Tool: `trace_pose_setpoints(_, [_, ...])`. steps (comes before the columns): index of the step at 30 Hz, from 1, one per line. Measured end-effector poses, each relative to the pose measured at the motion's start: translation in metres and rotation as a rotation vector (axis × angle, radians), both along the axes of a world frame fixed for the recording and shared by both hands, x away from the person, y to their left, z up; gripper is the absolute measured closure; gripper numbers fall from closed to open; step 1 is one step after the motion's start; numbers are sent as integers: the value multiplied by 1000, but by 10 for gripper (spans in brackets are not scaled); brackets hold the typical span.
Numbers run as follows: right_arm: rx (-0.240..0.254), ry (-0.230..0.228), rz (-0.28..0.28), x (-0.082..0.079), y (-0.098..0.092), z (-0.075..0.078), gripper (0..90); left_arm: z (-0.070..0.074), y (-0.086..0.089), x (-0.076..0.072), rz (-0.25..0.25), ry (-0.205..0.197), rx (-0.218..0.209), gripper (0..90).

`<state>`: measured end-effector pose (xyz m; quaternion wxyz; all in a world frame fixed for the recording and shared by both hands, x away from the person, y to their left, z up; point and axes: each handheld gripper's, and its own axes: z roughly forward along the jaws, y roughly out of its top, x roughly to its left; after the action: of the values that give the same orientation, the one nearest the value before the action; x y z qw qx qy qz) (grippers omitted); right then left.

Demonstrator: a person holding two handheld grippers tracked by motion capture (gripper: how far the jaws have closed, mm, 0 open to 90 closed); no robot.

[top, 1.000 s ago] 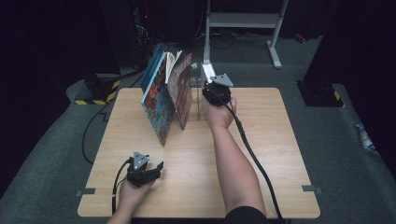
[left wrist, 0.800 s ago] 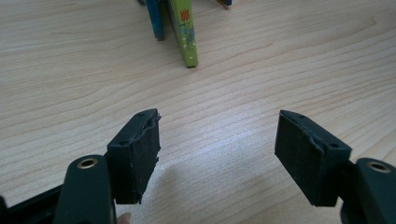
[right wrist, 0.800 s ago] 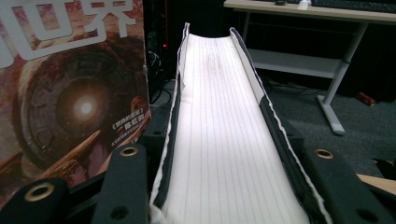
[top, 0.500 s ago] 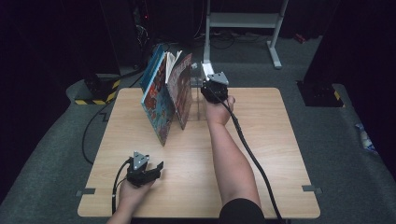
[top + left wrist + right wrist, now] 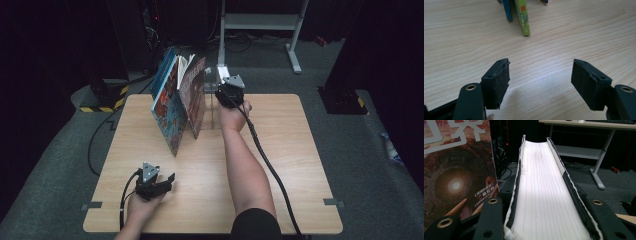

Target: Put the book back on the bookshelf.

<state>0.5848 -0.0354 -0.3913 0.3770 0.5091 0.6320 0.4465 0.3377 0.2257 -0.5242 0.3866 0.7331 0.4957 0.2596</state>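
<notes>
Several books stand leaning together at the table's far middle, a blue-covered one in front and a dark reddish one beside it. Just right of them my right gripper is shut on another book. In the right gripper view the white page edge of that book runs up between the jaws of the right gripper, its dark covers against them, with the reddish cover to the left. My left gripper rests near the front left, open and holding nothing over bare wood.
The wooden table stands on grey carpet. A white desk frame and cables lie beyond its far edge. The lower ends of a green book and a blue book stand ahead of the left gripper.
My right gripper has edged slightly toward the table's far side with the book in it. The left gripper has stayed put.
</notes>
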Motion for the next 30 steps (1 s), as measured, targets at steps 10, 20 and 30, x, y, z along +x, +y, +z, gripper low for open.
trace_pose_setpoints(10, [-3,0,-1,2,1,-1,534,0,0,0,1,-5,2,312])
trace_pose_setpoints(20, [-8,-11,2,-2,3,-3,531,0,-1,0,0,-3,3,312])
trace_pose_setpoints(30, [-2,-15,4,-3,1,-4,530,0,-1,0,0,-2,4,313])
